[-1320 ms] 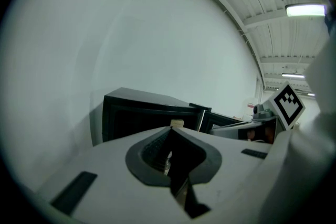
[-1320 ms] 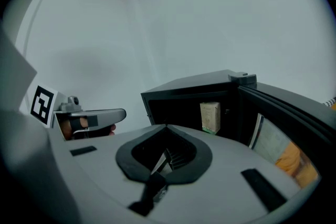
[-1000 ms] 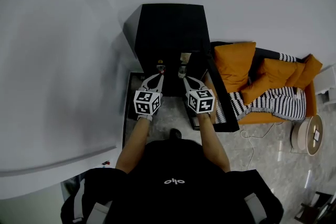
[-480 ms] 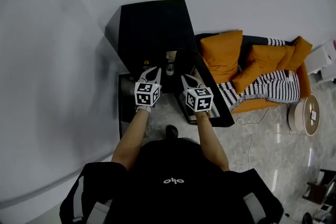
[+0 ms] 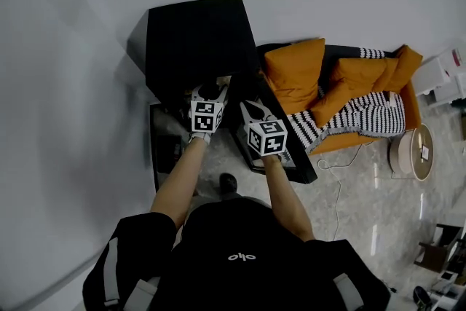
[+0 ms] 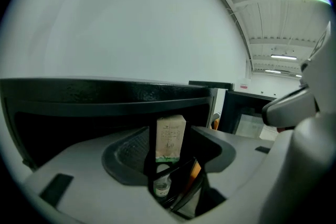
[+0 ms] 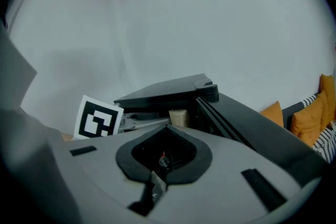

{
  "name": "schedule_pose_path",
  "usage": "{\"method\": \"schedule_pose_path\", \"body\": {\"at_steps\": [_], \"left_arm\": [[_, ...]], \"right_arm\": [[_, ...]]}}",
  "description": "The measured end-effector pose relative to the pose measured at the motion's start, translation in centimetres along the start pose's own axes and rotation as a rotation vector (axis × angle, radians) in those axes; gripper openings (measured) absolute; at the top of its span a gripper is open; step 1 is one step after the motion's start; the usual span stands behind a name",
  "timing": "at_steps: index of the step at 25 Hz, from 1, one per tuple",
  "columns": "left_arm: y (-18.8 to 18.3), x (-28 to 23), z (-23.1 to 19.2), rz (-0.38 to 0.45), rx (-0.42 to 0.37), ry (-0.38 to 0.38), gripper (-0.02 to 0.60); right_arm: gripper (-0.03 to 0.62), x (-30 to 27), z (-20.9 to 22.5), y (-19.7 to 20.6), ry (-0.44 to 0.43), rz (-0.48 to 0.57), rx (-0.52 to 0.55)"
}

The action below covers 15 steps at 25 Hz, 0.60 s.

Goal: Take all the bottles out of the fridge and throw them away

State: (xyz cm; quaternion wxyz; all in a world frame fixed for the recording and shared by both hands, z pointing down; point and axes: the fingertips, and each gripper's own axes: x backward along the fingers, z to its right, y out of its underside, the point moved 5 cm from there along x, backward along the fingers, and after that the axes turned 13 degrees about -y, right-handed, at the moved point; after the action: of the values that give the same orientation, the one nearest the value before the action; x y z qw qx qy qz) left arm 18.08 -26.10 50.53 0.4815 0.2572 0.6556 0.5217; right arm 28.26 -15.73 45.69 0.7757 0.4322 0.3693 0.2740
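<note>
The black fridge (image 5: 196,36) stands open against the white wall, its door (image 5: 280,133) swung out to the right. My left gripper (image 5: 207,90) reaches into the fridge's mouth. Its jaws have just been opening and nothing is pressed between them. Through the gap of the left gripper (image 6: 170,165) I see a beige carton (image 6: 170,138) and, lower down, a small clear bottle (image 6: 161,185) inside the dark fridge. My right gripper (image 5: 245,108) hangs shut just right of it, beside the door. Past the right gripper (image 7: 167,128) show the carton (image 7: 178,117) and the left gripper's marker cube (image 7: 97,117).
An orange sofa (image 5: 342,80) with cushions and a striped blanket (image 5: 364,116) stands right of the fridge door. A round white side table (image 5: 411,153) is further right, and a cable (image 5: 338,182) lies on the tiled floor. A dark panel (image 5: 162,149) stands left of my left arm.
My left gripper has moved forward into the fridge opening and its jaws have spread apart. The right gripper has shifted a little toward the fridge and stays shut.
</note>
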Motion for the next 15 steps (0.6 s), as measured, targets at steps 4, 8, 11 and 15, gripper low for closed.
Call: {"method": "schedule_pose_path", "body": {"at_steps": [4,8,11,15], "left_arm": [[0.6,-2.2,0.9,-0.014,-0.015,0.000,0.259],[0.9,-3.9,1.2,-0.020,-0.022,-0.012,0.276],[1.3,-4.9,1.4,-0.021,-0.021,-0.014,0.278],[1.5,-5.9,1.7,-0.036,-0.026,-0.011,0.278]], "right_arm": [[0.009,-0.5,0.2,0.0,0.008,-0.011,0.006],[0.009,-1.0,0.4,0.1,0.009,-0.017,0.004],[0.008,-1.3,0.7,0.3,0.015,-0.022,0.002],[0.009,-1.8,0.9,0.4,0.018,-0.033,0.010]]}}
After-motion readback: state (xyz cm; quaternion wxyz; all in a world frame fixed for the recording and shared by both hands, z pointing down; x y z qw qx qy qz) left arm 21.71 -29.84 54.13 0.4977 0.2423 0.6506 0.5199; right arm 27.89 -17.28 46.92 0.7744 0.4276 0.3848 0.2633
